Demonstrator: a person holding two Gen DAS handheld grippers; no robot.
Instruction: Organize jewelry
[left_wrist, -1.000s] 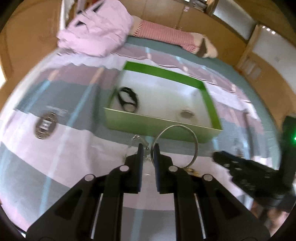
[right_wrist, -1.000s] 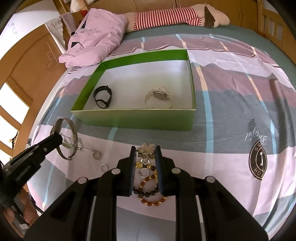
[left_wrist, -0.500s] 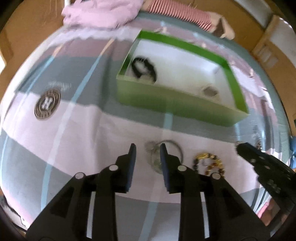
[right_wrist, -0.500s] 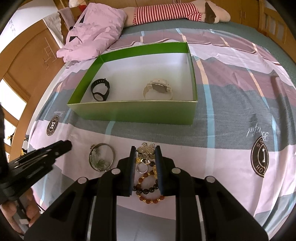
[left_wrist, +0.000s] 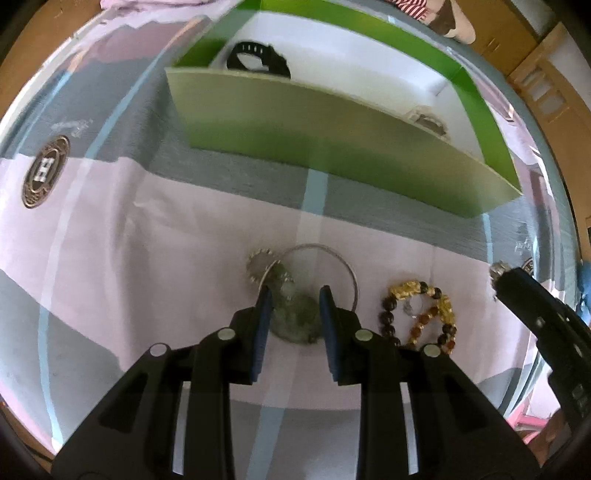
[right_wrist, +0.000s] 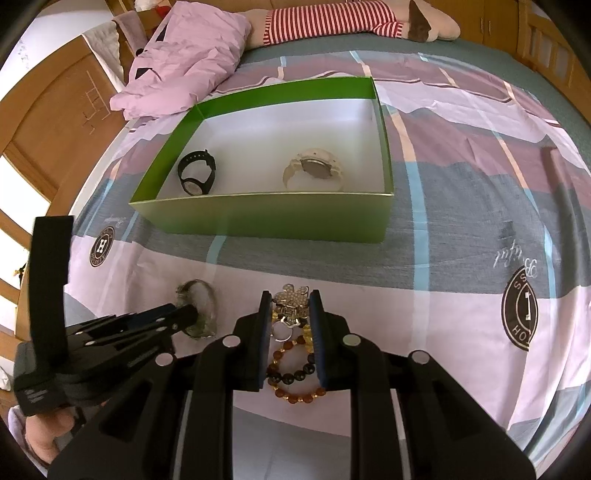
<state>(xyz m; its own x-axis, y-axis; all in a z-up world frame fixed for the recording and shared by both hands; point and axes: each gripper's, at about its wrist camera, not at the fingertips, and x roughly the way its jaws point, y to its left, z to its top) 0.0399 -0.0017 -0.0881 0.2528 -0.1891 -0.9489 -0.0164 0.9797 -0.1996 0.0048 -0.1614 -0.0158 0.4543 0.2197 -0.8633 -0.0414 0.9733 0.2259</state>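
We judged the step in hand to be the pick-up of loose jewellery from the pink, grey and blue checked bedspread for transfer into the open green cardboard box with white floor, which already held a black wristwatch at its left and a white wristwatch at centre.

At left, we found the left gripper pointed steeply down over a thin silver bangle and a green stone pendant on a fine chain. Its fingers stood a little apart, straddling the pendant; we saw no pad pressing on it, so it gripped nothing. The next move, in our judgement, called for lowering onto the pendant or bangle rim, closing, then lifting over the box's near wall.

At right, the right gripper hovered over a rhinestone flower brooch, a small silver ring and an amber and dark beaded bracelet. Its fingers stood narrowly parted either side of the brooch; whether they pinched it we could not tell.
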